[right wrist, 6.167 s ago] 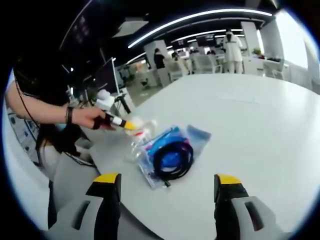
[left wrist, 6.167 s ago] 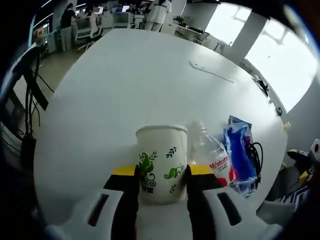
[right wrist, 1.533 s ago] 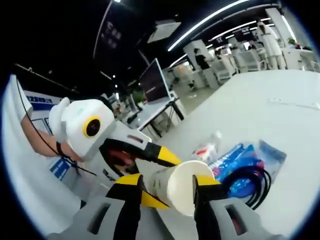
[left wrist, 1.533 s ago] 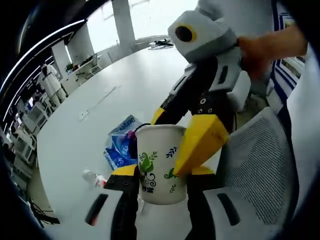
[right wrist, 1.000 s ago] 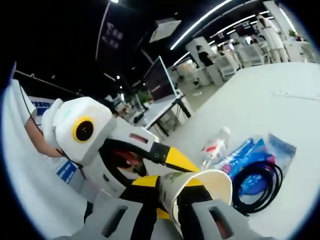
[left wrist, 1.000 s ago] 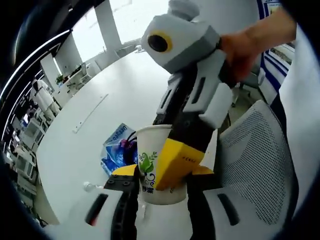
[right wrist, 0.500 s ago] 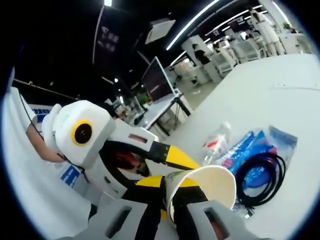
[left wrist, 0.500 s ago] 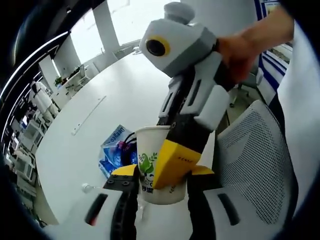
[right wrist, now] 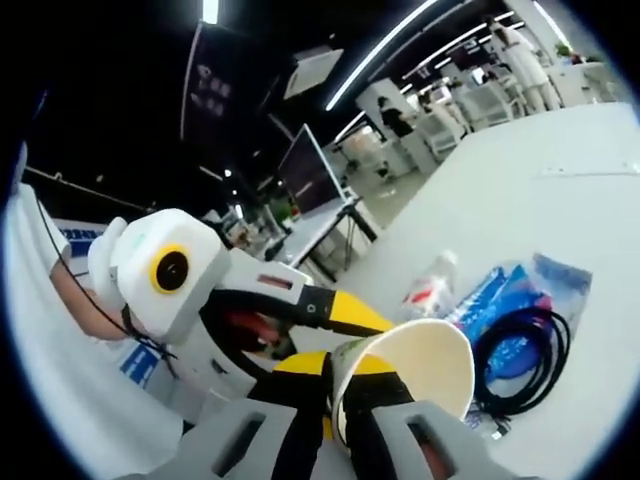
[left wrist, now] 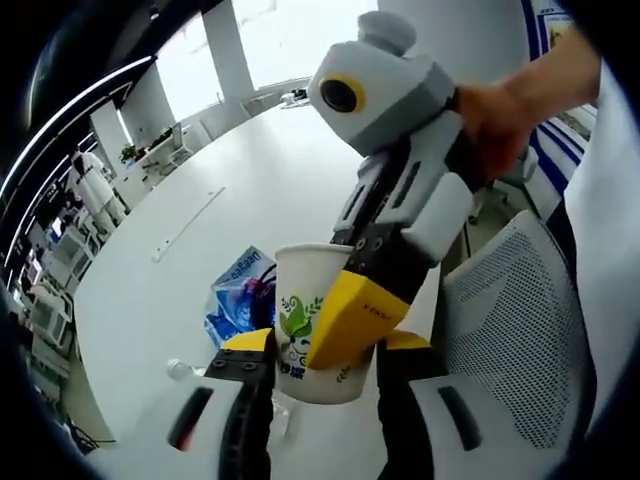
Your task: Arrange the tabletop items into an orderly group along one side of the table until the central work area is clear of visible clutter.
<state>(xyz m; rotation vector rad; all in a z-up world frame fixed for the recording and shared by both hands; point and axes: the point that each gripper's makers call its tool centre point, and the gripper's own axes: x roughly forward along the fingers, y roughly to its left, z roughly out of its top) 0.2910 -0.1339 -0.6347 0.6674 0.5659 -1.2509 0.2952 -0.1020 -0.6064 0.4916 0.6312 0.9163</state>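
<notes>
A white paper cup (left wrist: 305,335) with a green leaf print is held off the table between my left gripper's (left wrist: 322,348) yellow-tipped jaws. My right gripper (left wrist: 348,305) comes in from the upper right, held by a hand (left wrist: 505,110), with one yellow jaw against the cup's wall. In the right gripper view the cup (right wrist: 415,365) lies on its side. My right gripper (right wrist: 335,388) is shut on the cup's rim, the wall pinched between its jaws. The left gripper (right wrist: 335,318) reaches in from the left.
On the white table (left wrist: 240,190) lie a blue packet (left wrist: 238,290) with a coiled black cable (right wrist: 515,360) and a small clear water bottle (right wrist: 430,283) beside it. A mesh chair (left wrist: 510,310) stands at the table's edge. Desks and people are far behind.
The left gripper lifted the cup off the table, and the right gripper came in and pinched its rim. Over the last half second the cup tipped slightly.
</notes>
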